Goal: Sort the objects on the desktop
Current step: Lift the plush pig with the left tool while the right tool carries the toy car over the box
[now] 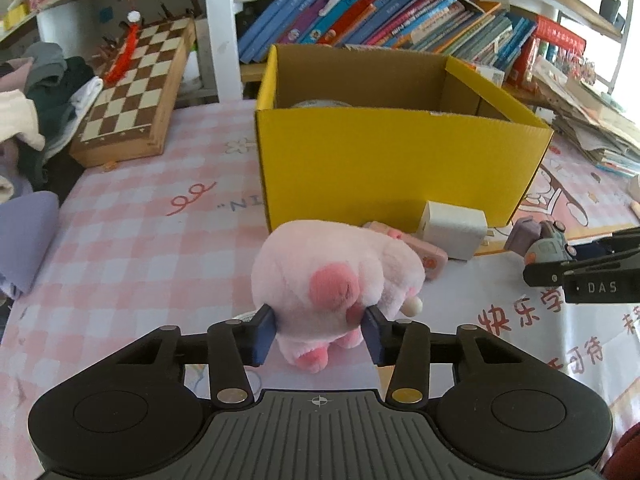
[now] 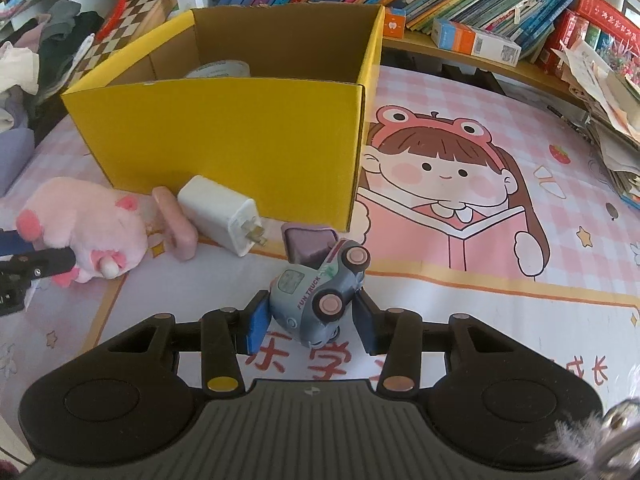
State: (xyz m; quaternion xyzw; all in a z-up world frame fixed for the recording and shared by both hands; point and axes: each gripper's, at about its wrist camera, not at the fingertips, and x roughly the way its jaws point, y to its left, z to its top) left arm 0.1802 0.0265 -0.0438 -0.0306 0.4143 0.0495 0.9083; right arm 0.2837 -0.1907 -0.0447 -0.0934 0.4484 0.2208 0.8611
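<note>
1. The words "FUN TRUCK" are read on the side of the grey toy truck [image 2: 320, 294]; "DAS" is printed on the right gripper [image 1: 532, 270] body as seen from the left wrist view, and red Chinese characters are printed on the desk mat [image 2: 480, 320] below the fingers.
2. The left gripper [image 1: 320, 330] is closed on the pink plush toy [image 1: 336, 280]: both blue pads are pressed into its soft, fluffy body, which shows darker pink patches and feet.
3. The right gripper [image 2: 310, 322] is placed around the toy truck, a rounded hard-looking piece with pink wheels and a purple bed; the left pad seems to touch it, but a narrow gap is seen at the right pad, so a firm grip cannot be told.
4. Beyond the fingers of both grippers, the yellow cardboard box [image 1: 400, 160] is standing open, with corrugated brown inner walls; a pale roll of tape [image 2: 220, 69] is partly seen inside.
5. Between the fingers and the box front, a white charger plug [image 2: 220, 214] with metal prongs and a flat pink bar-shaped object [image 2: 176, 224] are lying on the mat, just beside each other.
6. Free mat is seen to the right of the right fingers, over the cartoon girl print [image 2: 448, 176]; a wooden chessboard [image 1: 132, 88] leans far left of the left fingers.
</note>
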